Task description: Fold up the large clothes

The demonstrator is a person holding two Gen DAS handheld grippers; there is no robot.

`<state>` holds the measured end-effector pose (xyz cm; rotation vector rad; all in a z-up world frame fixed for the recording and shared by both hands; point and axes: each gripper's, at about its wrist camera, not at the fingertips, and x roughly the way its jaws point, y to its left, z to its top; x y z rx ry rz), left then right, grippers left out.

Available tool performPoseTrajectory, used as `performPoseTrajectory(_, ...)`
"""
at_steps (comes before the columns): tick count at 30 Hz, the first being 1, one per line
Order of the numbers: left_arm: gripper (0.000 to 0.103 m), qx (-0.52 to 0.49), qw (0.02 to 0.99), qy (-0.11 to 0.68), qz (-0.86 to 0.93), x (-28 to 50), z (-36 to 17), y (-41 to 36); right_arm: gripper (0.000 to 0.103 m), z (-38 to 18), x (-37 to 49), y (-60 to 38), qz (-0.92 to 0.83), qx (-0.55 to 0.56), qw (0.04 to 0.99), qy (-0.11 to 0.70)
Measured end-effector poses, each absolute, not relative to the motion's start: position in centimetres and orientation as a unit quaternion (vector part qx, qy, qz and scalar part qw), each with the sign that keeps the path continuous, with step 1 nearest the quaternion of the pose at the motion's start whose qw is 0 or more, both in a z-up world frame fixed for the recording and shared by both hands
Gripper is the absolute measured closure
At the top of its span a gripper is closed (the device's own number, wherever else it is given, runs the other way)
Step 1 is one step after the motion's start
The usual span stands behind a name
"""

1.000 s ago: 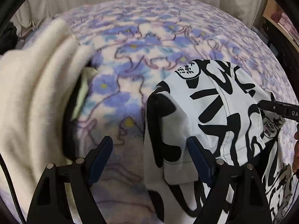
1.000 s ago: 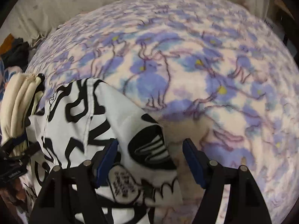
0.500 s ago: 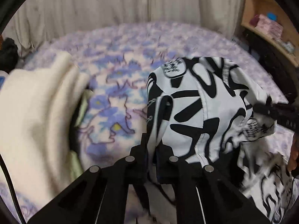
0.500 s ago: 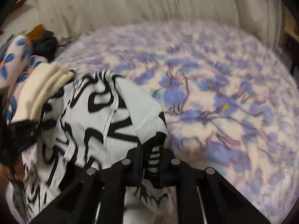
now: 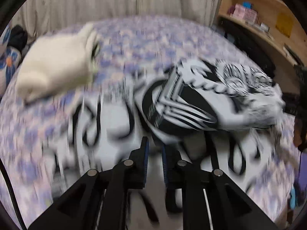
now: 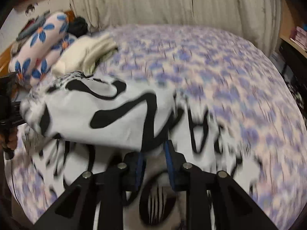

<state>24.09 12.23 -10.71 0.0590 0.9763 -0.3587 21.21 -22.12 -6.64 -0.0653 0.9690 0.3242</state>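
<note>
Pillows [image 6: 40, 44] show only beside right-view garment [image 6: 92, 111].

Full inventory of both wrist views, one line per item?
Black-and-white printed fabric garment: one, lifted over the bed, an edge in both jaws.
Cream folded knit garment: one, far left of the bed.
Purple floral fleece bed cover: one, under everything.
White pillows with blue flowers: two, stacked at the head, left.
Beige ribbed curtain: one, behind the bed.
Light wooden shelf unit: one, right of the bed.
Left gripper: black, blue pads, jaws have just eased open, fabric still between.
Right gripper: same.
</note>
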Motion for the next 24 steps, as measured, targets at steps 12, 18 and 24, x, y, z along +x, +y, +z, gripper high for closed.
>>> performPoseTrajectory(12, 0.031, -0.073, 0.851, 0.494, -0.162, 16.6, -9.9, 13.5, 0.054, -8.1, 13.8, -23.0, 0.182, 0.175, 0.822, 0.510)
performPoseTrajectory(18, 0.030, -0.172, 0.832, 0.486, -0.206, 17.3, -9.3, 11.7, 0.047, -7.5, 14.9, -22.6, 0.202, 0.258, 0.808, 0.490)
performPoseTrajectory(24, 0.030, -0.258, 0.796, 0.498, -0.227, 20.1, -12.0, 10.2, 0.047, -9.0, 17.9, -22.2, 0.199, 0.326, 0.792, 0.477)
